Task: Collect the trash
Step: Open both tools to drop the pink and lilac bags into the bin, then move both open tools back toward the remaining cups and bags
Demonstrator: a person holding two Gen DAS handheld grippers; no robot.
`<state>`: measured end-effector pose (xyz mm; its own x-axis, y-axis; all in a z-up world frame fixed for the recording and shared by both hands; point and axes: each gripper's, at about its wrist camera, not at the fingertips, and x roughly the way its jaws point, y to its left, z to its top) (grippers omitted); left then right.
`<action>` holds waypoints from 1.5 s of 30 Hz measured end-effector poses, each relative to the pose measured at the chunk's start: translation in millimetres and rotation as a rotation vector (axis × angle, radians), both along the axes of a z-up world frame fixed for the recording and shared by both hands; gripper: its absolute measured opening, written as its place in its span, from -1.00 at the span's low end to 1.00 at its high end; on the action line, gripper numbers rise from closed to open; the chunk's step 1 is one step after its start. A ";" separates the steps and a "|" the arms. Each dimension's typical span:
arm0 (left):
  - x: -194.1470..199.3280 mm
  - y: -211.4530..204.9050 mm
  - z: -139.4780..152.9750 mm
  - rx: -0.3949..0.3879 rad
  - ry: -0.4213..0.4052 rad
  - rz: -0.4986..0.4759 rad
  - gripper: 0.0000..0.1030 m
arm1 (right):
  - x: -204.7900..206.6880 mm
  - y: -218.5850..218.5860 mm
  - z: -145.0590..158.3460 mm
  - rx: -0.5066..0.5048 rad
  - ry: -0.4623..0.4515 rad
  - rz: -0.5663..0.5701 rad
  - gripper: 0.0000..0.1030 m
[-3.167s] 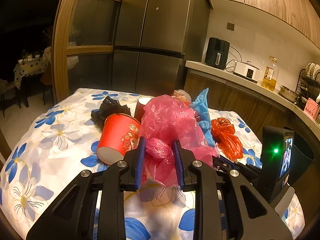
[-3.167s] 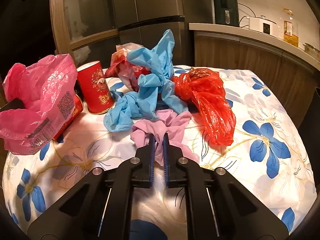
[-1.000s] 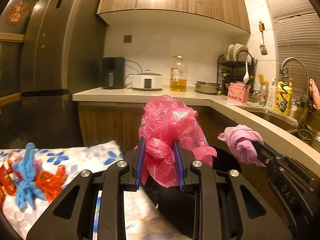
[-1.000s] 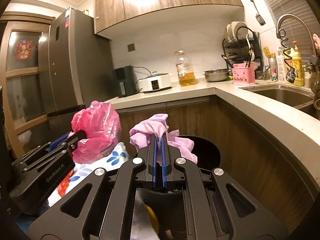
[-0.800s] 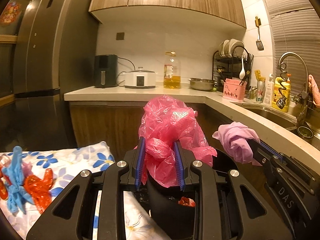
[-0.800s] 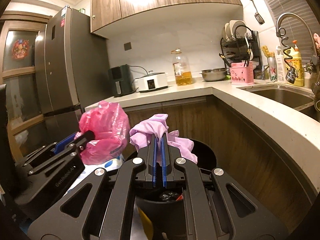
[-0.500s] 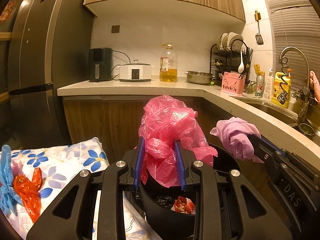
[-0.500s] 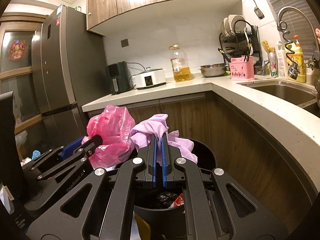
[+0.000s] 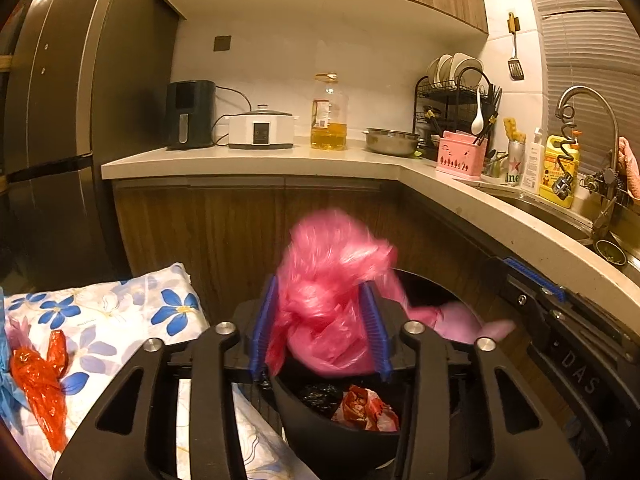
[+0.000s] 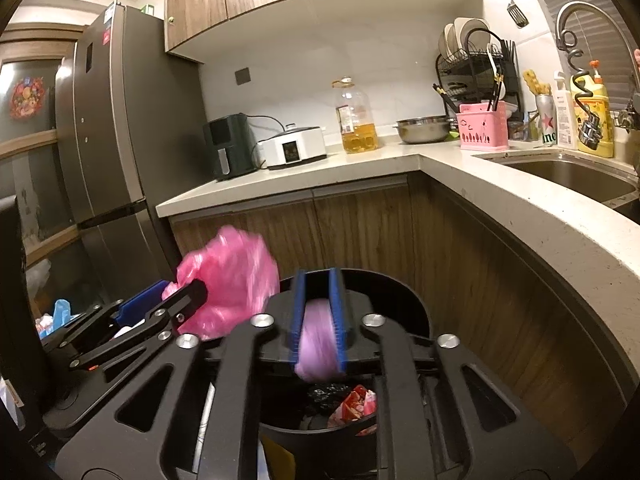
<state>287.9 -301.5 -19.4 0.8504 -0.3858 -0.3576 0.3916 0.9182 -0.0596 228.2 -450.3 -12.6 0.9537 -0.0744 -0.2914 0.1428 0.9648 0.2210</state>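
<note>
A black trash bin (image 9: 304,412) stands below both grippers, with a black bag and a red printed wrapper (image 9: 364,404) inside. My left gripper (image 9: 320,284) hangs over its rim and its jaws are opening. The crumpled pink plastic bag (image 9: 328,280) lies between them, blurred and sliding down. My right gripper (image 10: 317,280) is over the bin (image 10: 400,292) too, jaws also opening. The lilac glove (image 10: 318,336) drops blurred between its blue pads; the left wrist view shows the glove (image 9: 456,322) falling into the bin. The pink bag (image 10: 236,280) appears left of it.
The table with the blue-flowered cloth (image 9: 120,312) lies to the left and holds a red plastic bag (image 9: 38,376) and a blue glove (image 9: 6,396). Wooden cabinets and a pale counter (image 9: 280,160) curve behind and right of the bin. A fridge (image 9: 52,120) stands left.
Both grippers carried their loads from the table to above the bin. Both pairs of jaws have now spread, and the pink bag and lilac glove are slipping downward.
</note>
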 end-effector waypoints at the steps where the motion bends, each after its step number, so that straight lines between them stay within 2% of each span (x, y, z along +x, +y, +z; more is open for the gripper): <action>1: 0.6 0.7 -0.3 -0.001 0.005 -0.001 -0.16 | 0.0 -1.1 -0.3 0.005 0.000 -0.004 -0.49; 3: 1.3 2.6 -0.2 -0.003 0.009 0.002 -0.07 | -1.0 -4.0 -0.8 0.012 -0.002 -0.013 -0.28; 5: 0.8 5.5 0.4 -0.008 0.008 0.005 0.00 | -3.1 -5.9 -1.0 0.018 -0.006 -0.023 -0.17; 10: 0.4 14.1 1.4 -0.029 0.015 0.022 0.16 | -8.0 -8.0 -0.8 0.025 -0.008 -0.040 0.02; 12: -1.4 17.9 0.9 -0.031 0.020 0.037 0.30 | -10.4 -6.2 -0.1 0.020 -0.010 -0.044 0.13; 18: -12.5 38.0 1.3 -0.018 0.018 0.125 0.62 | -19.1 8.1 2.9 -0.015 -0.023 -0.029 0.37; 23: -25.0 61.8 1.2 0.006 0.021 0.224 0.73 | -28.1 22.7 5.2 -0.038 -0.030 -0.015 0.50; 26: -33.4 76.1 0.2 0.009 0.029 0.262 0.83 | -34.7 31.5 5.8 -0.041 -0.033 -0.005 0.55; 37: -76.9 134.9 -4.9 0.021 0.012 0.399 0.87 | -55.0 67.7 3.4 -0.070 -0.030 0.015 0.63; 45: -102.5 182.8 -8.2 0.029 0.002 0.495 0.87 | -63.3 110.7 -6.5 -0.051 -0.017 0.086 0.63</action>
